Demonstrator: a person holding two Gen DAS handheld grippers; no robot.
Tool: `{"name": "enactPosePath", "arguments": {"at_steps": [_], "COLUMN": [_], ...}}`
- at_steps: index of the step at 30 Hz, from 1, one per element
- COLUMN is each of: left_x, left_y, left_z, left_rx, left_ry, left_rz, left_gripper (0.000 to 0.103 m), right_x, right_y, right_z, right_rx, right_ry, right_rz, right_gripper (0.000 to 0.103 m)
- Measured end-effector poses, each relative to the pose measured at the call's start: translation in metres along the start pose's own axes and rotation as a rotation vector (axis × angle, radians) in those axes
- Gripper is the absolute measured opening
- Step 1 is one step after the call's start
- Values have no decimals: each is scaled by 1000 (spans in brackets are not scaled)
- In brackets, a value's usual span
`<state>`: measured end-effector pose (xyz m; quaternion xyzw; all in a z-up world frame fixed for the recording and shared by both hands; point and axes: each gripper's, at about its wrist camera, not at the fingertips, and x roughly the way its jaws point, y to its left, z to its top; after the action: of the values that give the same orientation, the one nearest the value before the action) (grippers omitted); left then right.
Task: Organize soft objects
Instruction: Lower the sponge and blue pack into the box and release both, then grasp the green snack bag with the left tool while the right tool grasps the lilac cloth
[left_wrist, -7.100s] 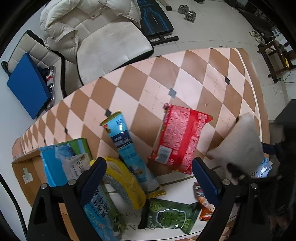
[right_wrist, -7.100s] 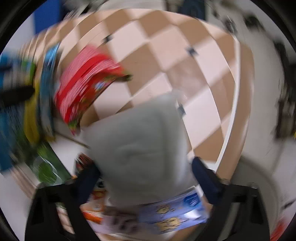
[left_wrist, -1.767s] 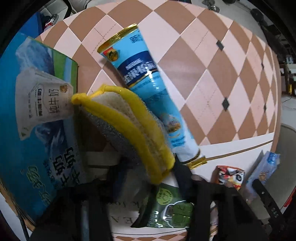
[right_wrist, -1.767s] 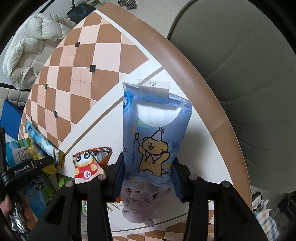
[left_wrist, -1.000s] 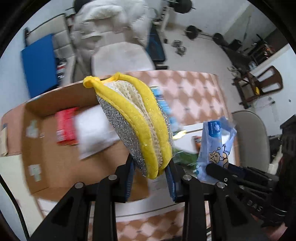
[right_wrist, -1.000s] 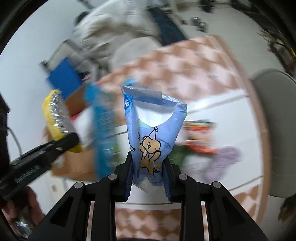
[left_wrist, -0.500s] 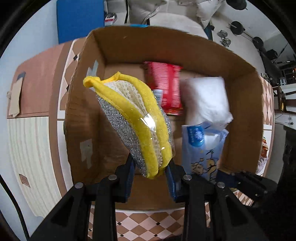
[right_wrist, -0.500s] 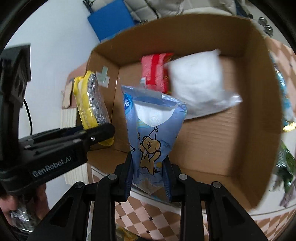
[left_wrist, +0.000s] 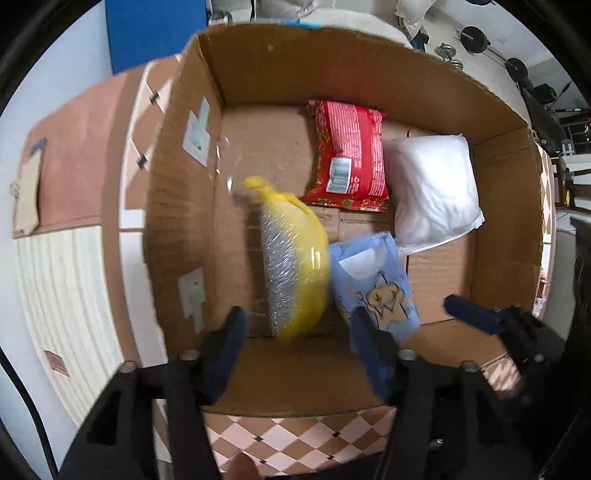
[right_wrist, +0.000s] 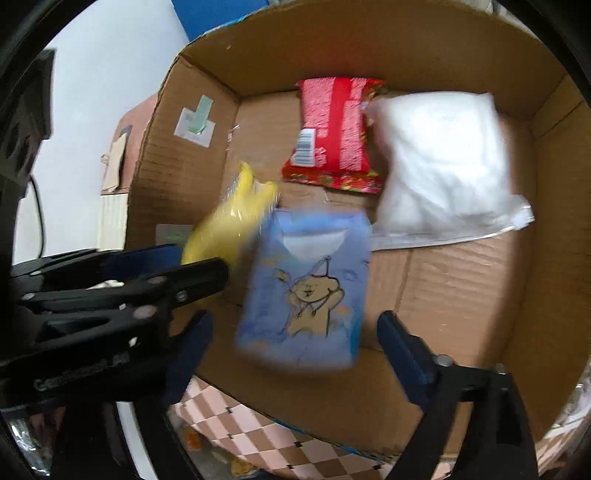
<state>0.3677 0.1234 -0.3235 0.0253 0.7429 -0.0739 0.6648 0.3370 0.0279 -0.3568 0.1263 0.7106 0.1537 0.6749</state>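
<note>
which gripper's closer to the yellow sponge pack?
Left. The left gripper is open just below the yellow sponge pack; the right gripper, also open, sits under the blue tissue pack beside it.

Free room: bare cardboard box (left_wrist: 506, 236) floor at left wall and near-right corner.
Obstacles: yellow sponge pack (left_wrist: 295, 258), blue tissue pack (left_wrist: 373, 280), red packet (left_wrist: 349, 151), white pillow (left_wrist: 432, 188), box walls.

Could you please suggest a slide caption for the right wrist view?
Open right hand-held gripper above a cardboard box, blue bear-print pack blurred beside yellow sponge, red packet and white pillow.
</note>
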Motion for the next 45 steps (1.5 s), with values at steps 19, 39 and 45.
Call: {"name": "enactPosePath", "arguments": {"at_steps": [19, 39, 45], "left_x": [-71, 2, 88], "left_y": [-13, -303, -318], "left_z": [-63, -36, -5], "left_rx": [-36, 131, -77], "left_ry": [-294, -15, 164], "left_rz": [73, -196, -174], "left_gripper": [99, 99, 99], "right_x": [-79, -161, -116], "right_y": [-12, -360, -414], "right_z": [-49, -182, -192], "right_rx": [-38, 632, 748], "right_ry": [-173, -244, -208], "right_rz": [-255, -158, -73], "right_gripper": [103, 103, 96]}}
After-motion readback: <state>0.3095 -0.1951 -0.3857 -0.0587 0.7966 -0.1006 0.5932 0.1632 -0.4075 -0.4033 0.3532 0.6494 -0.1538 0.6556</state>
